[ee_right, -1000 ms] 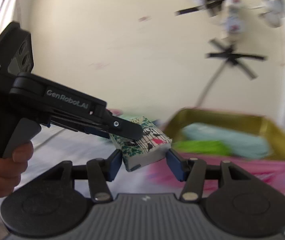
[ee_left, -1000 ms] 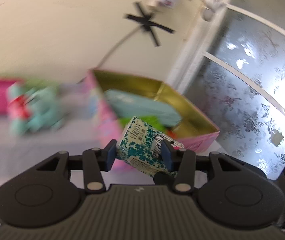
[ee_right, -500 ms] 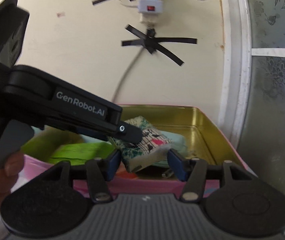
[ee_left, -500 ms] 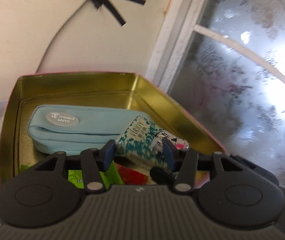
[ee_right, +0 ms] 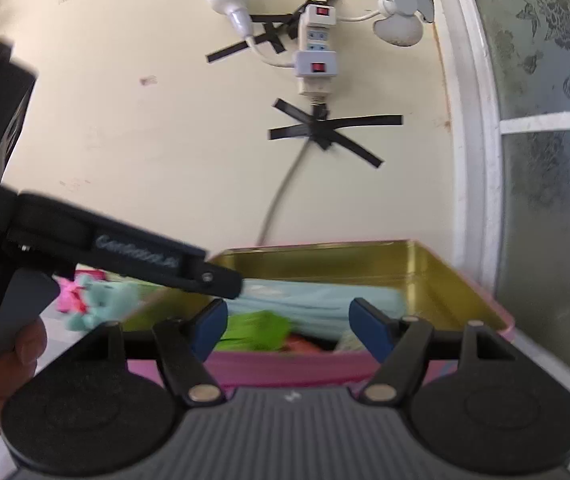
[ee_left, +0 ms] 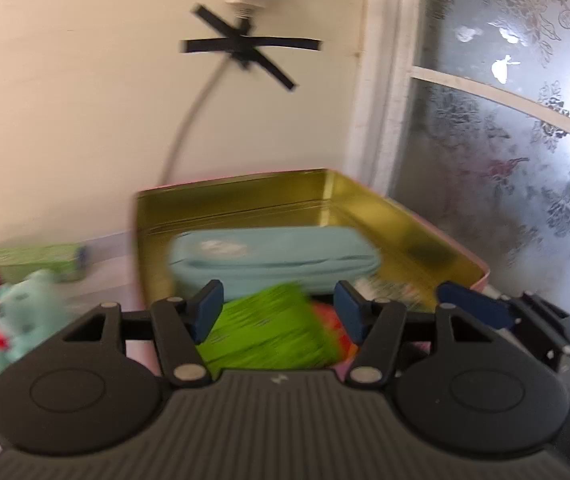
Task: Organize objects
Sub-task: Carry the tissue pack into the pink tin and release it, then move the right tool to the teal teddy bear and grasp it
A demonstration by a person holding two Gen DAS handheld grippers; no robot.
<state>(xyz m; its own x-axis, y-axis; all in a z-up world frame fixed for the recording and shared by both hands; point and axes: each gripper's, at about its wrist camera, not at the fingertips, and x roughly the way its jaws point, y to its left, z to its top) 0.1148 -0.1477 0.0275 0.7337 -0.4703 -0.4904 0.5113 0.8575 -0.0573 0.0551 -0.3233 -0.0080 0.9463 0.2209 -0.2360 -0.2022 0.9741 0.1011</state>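
Note:
The gold-lined tin [ee_left: 365,196] with pink outer walls [ee_right: 285,368] holds a light blue pouch [ee_left: 273,264], a green packet [ee_left: 269,328] and something red. The white-and-teal patterned box [ee_left: 389,286] lies blurred in the tin's near right part. My left gripper [ee_left: 277,312] hovers over the tin's near edge; its jaws are opening, and no pad touches anything. My right gripper [ee_right: 291,326] faces the tin from the front, jaws also opening with nothing held. The left gripper's finger [ee_right: 221,284] crosses the right wrist view, and a right finger [ee_left: 473,304] shows in the left wrist view.
A teal plush toy [ee_left: 25,312], a green box [ee_left: 25,260] and pink items lie left of the tin. A power strip [ee_right: 317,64] and a taped cable [ee_left: 189,128] hang on the wall behind. A frosted window [ee_left: 505,160] stands at the right. A hand [ee_right: 5,364] holds the left gripper.
Both grippers were closed around the patterned box and carried it over the tin. Their jaws have now widened, the box has left them and lies in the tin, and the left gripper has drawn back.

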